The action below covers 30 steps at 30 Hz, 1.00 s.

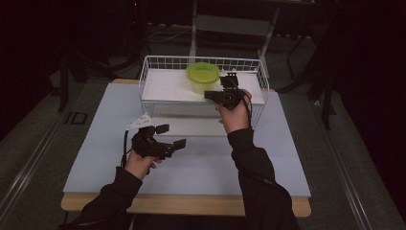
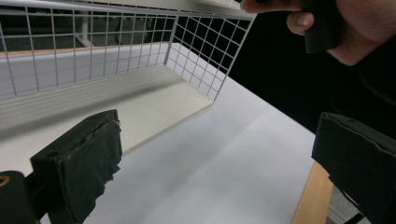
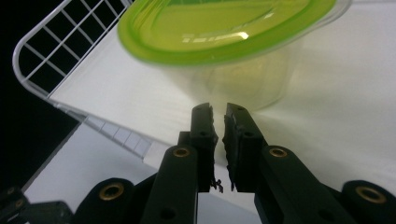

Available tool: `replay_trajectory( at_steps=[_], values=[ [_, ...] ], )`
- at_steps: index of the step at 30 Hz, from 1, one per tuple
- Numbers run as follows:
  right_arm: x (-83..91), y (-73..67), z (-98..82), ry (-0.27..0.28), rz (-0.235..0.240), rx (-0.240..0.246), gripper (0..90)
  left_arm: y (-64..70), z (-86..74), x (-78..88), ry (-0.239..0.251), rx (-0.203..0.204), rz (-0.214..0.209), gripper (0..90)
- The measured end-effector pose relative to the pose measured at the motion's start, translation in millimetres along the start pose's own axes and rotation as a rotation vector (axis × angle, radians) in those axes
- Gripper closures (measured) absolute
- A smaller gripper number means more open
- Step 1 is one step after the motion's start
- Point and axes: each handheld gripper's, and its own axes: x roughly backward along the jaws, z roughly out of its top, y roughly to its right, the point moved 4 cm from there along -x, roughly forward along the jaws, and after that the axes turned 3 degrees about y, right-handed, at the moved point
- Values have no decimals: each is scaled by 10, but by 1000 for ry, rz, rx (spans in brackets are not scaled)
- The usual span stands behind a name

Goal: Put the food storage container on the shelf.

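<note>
Green-lidded container (image 1: 203, 77) sits on the upper shelf of the wire rack (image 1: 152, 63). Right claw (image 3: 218, 122), clenched empty, points at its base, positioned to nudge it. Left claw (image 1: 171, 137) rests released above the tabletop (image 1: 201, 163), clear of the rack

Dim room — grey floor (image 1: 33, 143), metal-legged furniture (image 1: 230, 24) behind the table (image 1: 201, 167).
</note>
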Motion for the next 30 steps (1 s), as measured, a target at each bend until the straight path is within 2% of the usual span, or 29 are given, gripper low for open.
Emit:
replay_trajectory(
  at_steps=[3, 8, 10, 14, 15, 19, 21, 24, 27, 30],
  values=[
    [32, -45, -51, -5, 5, 22, 801, 9, -19, 10, -13, -20, 2, 25],
    [149, -134, -145, -2, 35, 68, 706, 37, -80, 71, -29, -68, 11, 25],
    [203, -181, -193, 5, 48, 93, 628, 56, -113, 114, -25, -82, 9, 25],
    [311, -267, -304, 28, 66, 168, 440, 96, -221, 217, -32, -100, -5, 25],
    [346, -290, -357, 40, 68, 198, 375, 103, -241, 229, -31, -93, -12, 25],
    [418, -302, -473, 53, 116, 238, 257, 107, -359, 287, -46, -80, -18, 25],
    [452, -298, -538, 61, 141, 250, 199, 101, -404, 310, -61, -89, -13, 25],
    [496, -265, -651, 67, 140, 270, 179, 97, -425, 352, -54, -98, -18, 25],
    [515, -223, -728, 67, 140, 265, 179, 98, -434, 385, -47, -104, -16, 25],
    [531, -163, -850, 61, 115, 291, 177, 96, -472, 422, -48, -113, -18, 25]
  ],
)
